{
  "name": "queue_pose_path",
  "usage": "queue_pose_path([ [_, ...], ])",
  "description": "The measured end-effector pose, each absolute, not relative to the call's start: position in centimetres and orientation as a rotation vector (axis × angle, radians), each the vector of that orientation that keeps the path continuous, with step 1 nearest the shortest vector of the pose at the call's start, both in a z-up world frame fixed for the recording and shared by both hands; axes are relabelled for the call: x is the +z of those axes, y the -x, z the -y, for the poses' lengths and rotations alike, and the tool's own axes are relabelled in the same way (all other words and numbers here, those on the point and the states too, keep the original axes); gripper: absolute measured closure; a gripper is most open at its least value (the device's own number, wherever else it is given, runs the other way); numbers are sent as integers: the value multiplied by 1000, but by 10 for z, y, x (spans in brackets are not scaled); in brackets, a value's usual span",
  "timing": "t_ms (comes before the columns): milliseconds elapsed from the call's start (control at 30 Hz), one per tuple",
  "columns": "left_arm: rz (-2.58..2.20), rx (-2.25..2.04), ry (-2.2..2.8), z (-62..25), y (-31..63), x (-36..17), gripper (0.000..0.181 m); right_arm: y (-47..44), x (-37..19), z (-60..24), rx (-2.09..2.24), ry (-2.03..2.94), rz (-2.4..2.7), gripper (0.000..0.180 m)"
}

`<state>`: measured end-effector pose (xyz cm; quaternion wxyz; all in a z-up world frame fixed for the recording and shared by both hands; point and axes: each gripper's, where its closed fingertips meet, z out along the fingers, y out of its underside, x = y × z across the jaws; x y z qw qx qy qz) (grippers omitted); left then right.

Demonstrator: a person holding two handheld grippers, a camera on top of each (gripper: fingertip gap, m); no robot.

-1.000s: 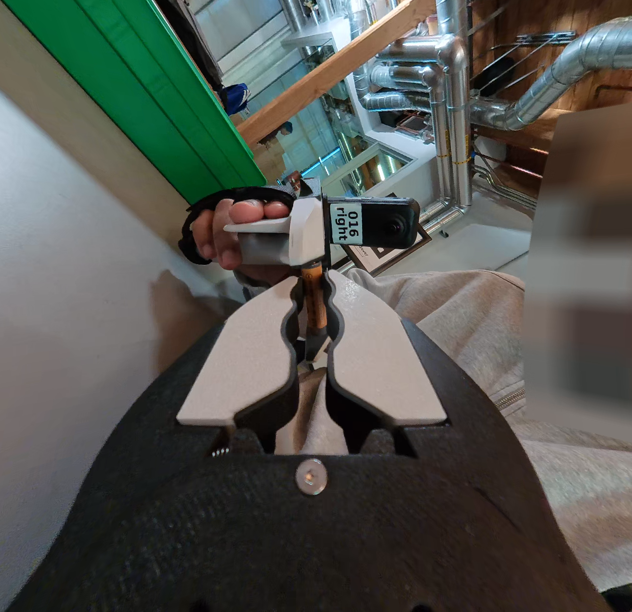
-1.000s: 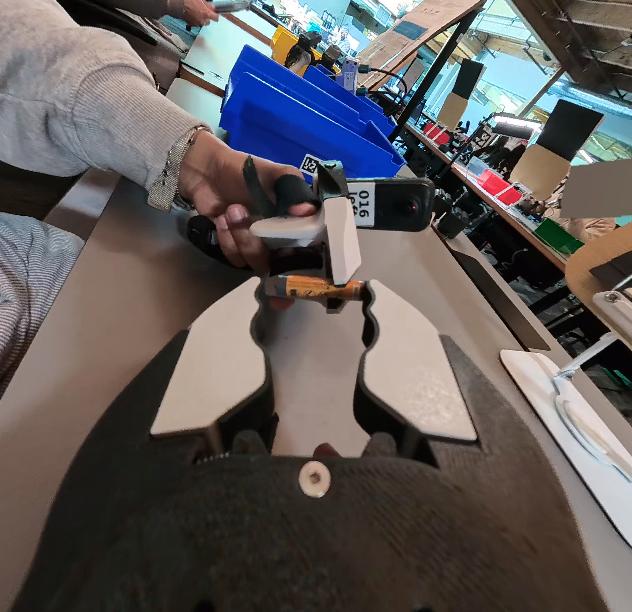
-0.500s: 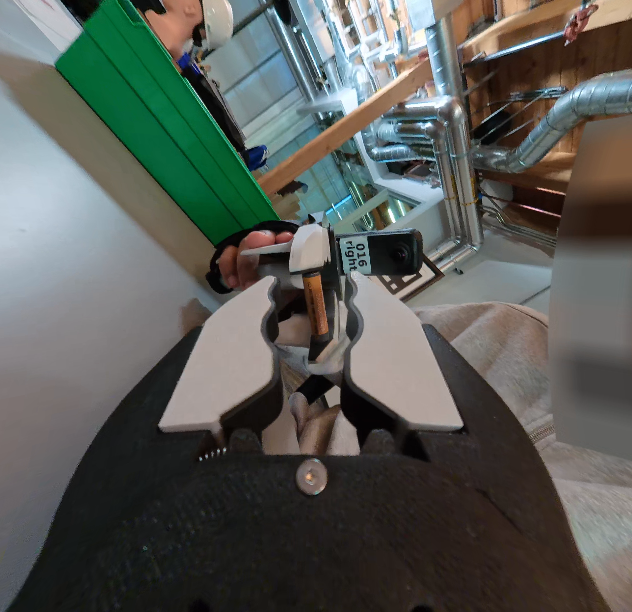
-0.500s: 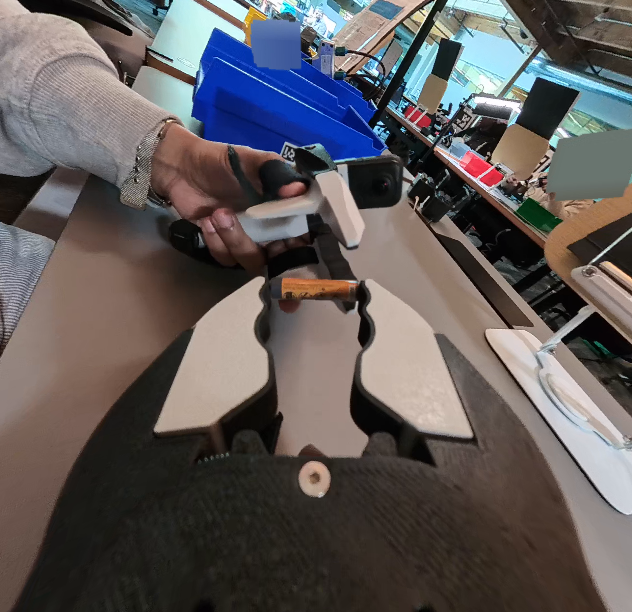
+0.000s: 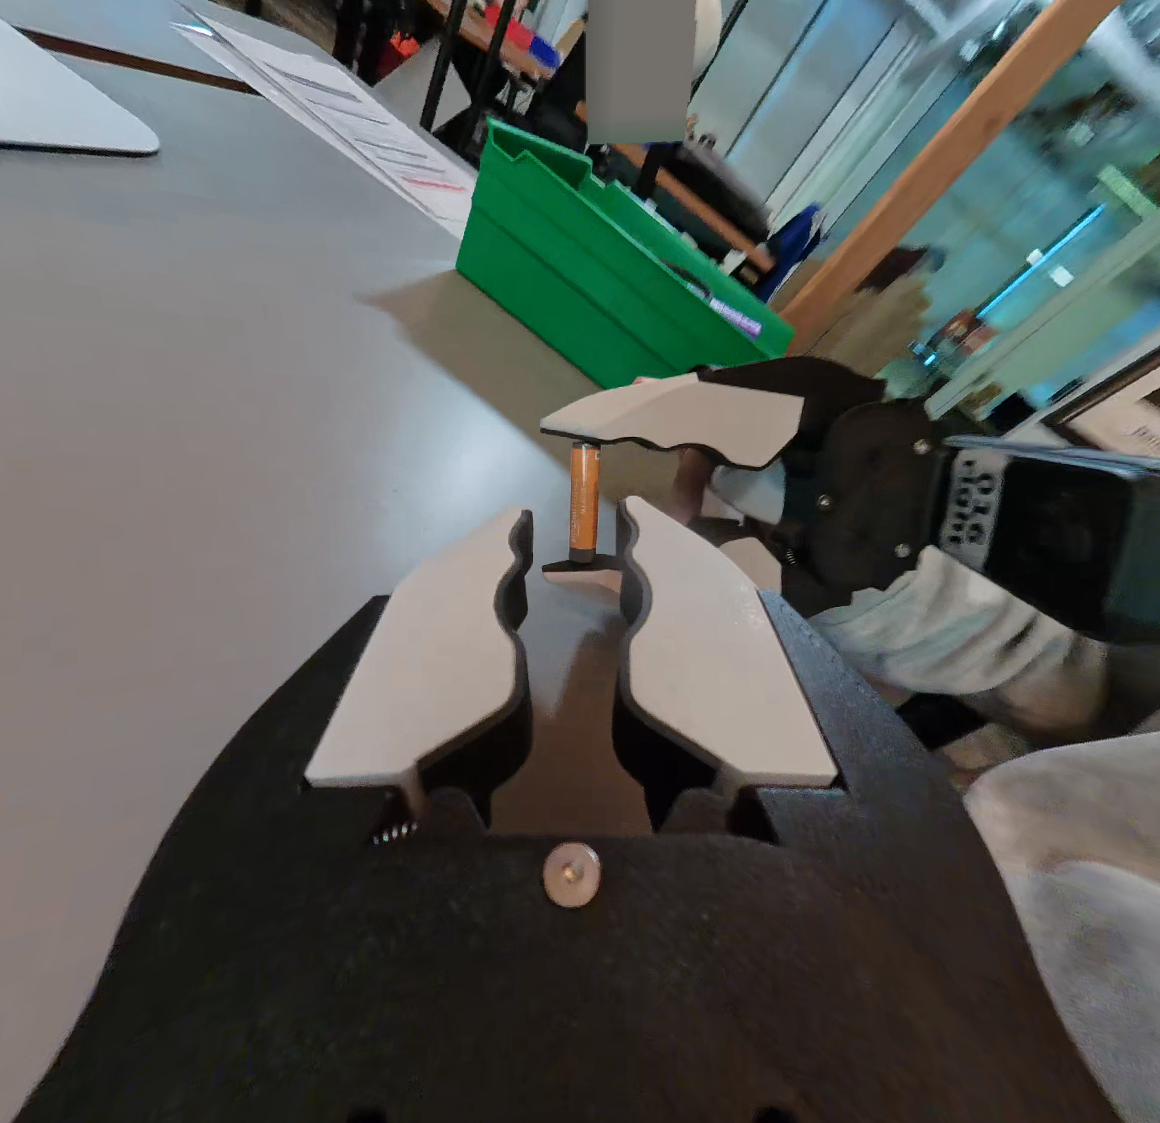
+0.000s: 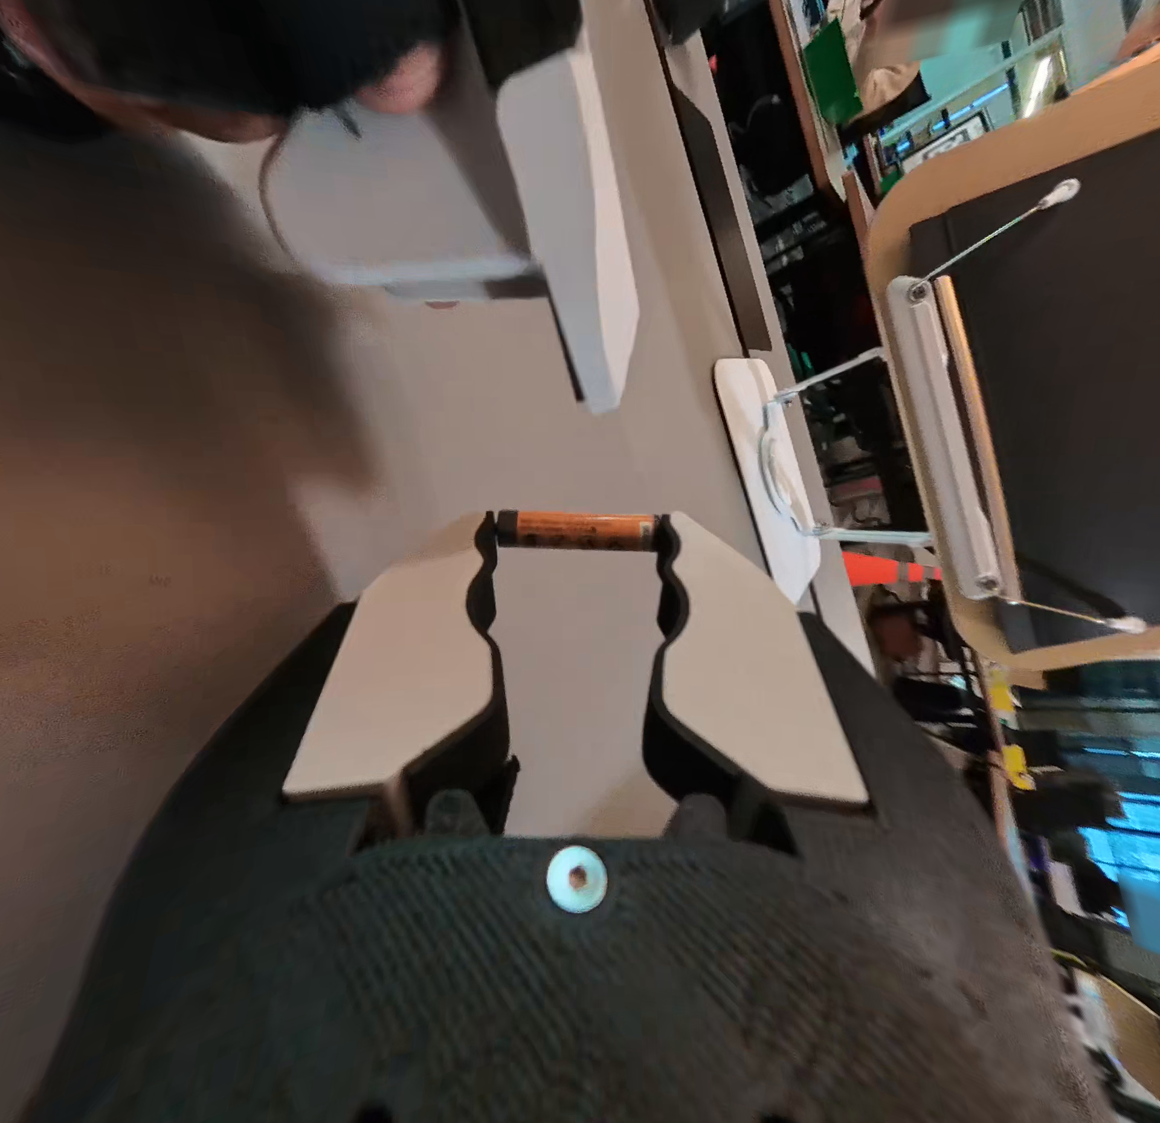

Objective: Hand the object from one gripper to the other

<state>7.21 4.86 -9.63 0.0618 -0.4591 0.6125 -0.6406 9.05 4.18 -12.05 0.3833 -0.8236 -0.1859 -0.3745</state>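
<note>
An orange battery with dark ends (image 6: 577, 531) is clamped end to end between the fingertips of my right gripper (image 6: 577, 543), which is shut on it. In the left wrist view the battery (image 5: 582, 496) stands upright between the right gripper's upper finger (image 5: 671, 418) and lower fingertip. My left gripper (image 5: 574, 518) is open and empty, its tips just short of the battery and not touching it. One left finger (image 6: 584, 245) shows blurred above the battery in the right wrist view.
A green bin (image 5: 602, 276) stands on the grey table (image 5: 188, 402), with paper sheets (image 5: 351, 107) and a white pad (image 5: 63, 113) farther back. A white base with a metal stand (image 6: 766, 465) sits near the table edge. A grey sleeve (image 5: 941, 641) is at right.
My left gripper opened, let go of the battery and drew back from it. The right gripper keeps hold of the battery. Both views have swung round.
</note>
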Motion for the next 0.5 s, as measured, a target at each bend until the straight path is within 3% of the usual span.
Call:
queue_pose_path([
  [33,-1888,-1889,1372,-44,-71,-100,154,-90,-120,-42,-985,2105,479,129],
  [267,-1955,-1823,1353,-29,-69,-107,155,-79,-111,-47,-1064,2084,515,129],
  [500,-1991,-1813,1324,-24,-66,-108,169,-74,-109,-49,-1050,2074,507,129],
])
